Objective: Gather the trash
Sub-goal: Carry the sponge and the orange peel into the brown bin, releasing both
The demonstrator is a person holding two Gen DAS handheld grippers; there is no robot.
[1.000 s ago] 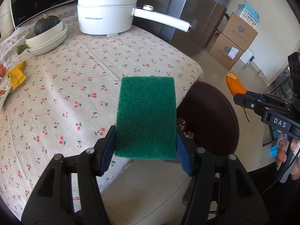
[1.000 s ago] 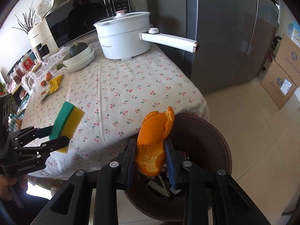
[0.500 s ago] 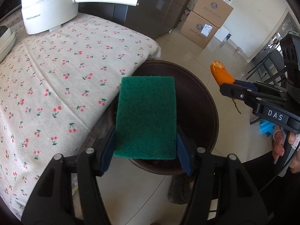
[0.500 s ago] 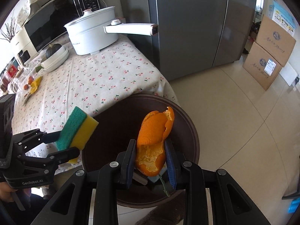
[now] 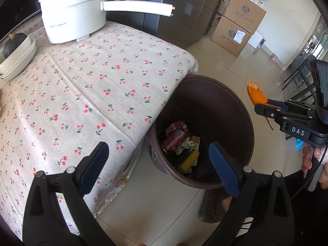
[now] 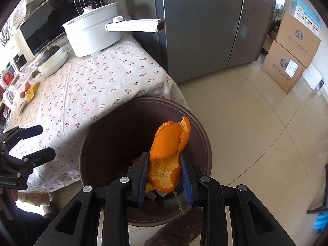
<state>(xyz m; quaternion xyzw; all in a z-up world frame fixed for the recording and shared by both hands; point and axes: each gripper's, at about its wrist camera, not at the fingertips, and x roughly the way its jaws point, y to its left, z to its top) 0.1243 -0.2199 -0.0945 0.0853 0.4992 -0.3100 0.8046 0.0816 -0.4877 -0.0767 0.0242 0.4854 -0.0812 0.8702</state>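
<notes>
Left wrist view: the left tool (image 5: 158, 165) has just been opening and now stands spread wide with nothing between its blue pads. The green-and-yellow sponge (image 5: 187, 161) it pinched a second ago lies inside the brown trash bin (image 5: 242, 110), on top of red wrappers (image 5: 175, 135). That item is delivered, by my reading. Beyond the bin's far rim the right tool (image 5: 264, 105), marked "DAS", pinches an orange peel (image 5: 255, 94).

Right wrist view: the right tool (image 6: 165, 181) is pressed together on the orange peel (image 6: 169, 151), held directly over the bin (image 6: 205, 143); it is likely next to be let go. Left of the bin, over the cherry-print worktop (image 6: 98, 86), the left tool (image 6: 39, 142) gapes empty; its body reads "GenRobot.AI". Writing on the white electric pot (image 6: 92, 34) and cardboard boxes (image 6: 291, 55) is too small to read.
</notes>
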